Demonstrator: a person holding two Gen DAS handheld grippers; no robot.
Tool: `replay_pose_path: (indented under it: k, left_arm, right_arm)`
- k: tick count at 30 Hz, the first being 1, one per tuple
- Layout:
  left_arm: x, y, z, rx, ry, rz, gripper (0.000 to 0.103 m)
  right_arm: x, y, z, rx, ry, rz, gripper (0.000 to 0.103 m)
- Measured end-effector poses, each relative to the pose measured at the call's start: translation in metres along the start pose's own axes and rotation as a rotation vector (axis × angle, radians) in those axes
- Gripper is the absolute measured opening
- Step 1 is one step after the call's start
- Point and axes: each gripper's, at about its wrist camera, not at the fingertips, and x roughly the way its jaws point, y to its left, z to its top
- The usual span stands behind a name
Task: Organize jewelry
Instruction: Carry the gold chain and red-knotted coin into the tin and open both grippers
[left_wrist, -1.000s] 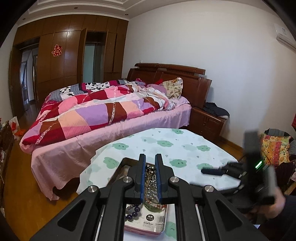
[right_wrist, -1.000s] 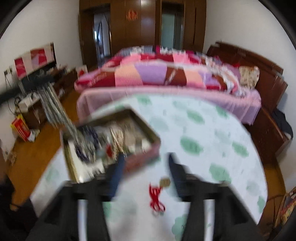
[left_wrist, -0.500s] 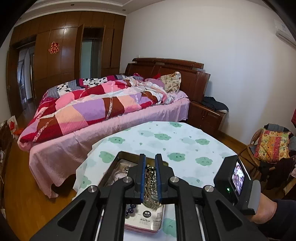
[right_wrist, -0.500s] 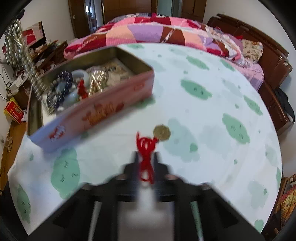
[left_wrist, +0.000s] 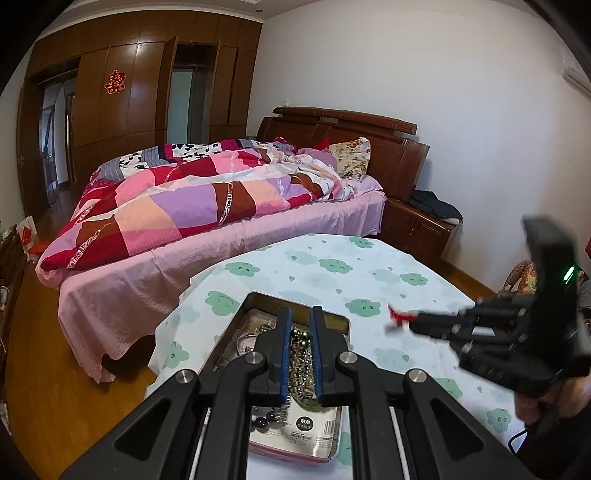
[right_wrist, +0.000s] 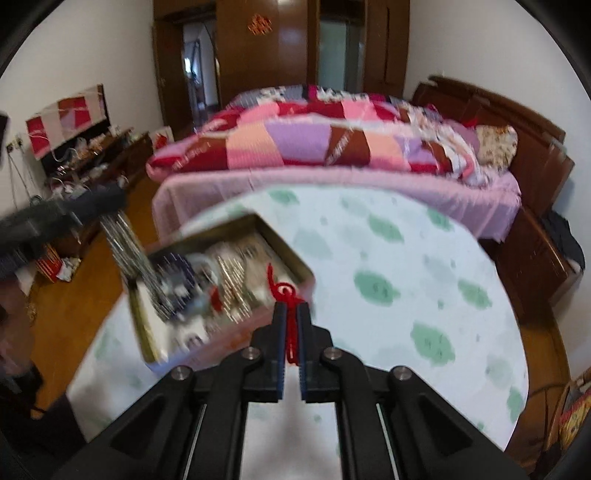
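An open pink tin box (left_wrist: 334, 441) (right_wrist: 236, 334) with several pieces of jewelry stands on the table. My left gripper (left_wrist: 300, 317) is shut on a silver bead necklace (left_wrist: 300, 365) that hangs down into the box; the strands also show in the right wrist view (right_wrist: 125, 243). My right gripper (right_wrist: 290, 308) is shut on a red cord (right_wrist: 286, 295) and holds it in the air by the box's near right corner. It appears in the left wrist view (left_wrist: 415, 322) with the red cord (left_wrist: 399, 316) at its tip, right of the box.
The round table (left_wrist: 369, 273) has a white cloth with green clouds. A bed (left_wrist: 177, 221) with a patchwork quilt stands behind it, a nightstand (left_wrist: 417, 229) to the right. A low cabinet with clutter (right_wrist: 88, 158) is at the left, wooden floor below.
My right gripper closed on the red cord on the table and lifted it up toward the box. My left gripper kept holding the bead necklace over the box.
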Motion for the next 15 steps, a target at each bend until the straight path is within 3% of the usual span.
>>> replay_pose_path:
  k: [6,15]
  left_arm:
    - [0.01,0.005,-0.003,-0.002,0.015,0.021,0.009]
    - [0.032,0.015,-0.015,0.0,0.056,0.089,0.009]
  right_arm:
    - [0.006,0.026,0.033,-0.052,-0.049,0.024,0.007]
    - [0.044,0.044,0.039,-0.049,-0.035,0.055,0.007]
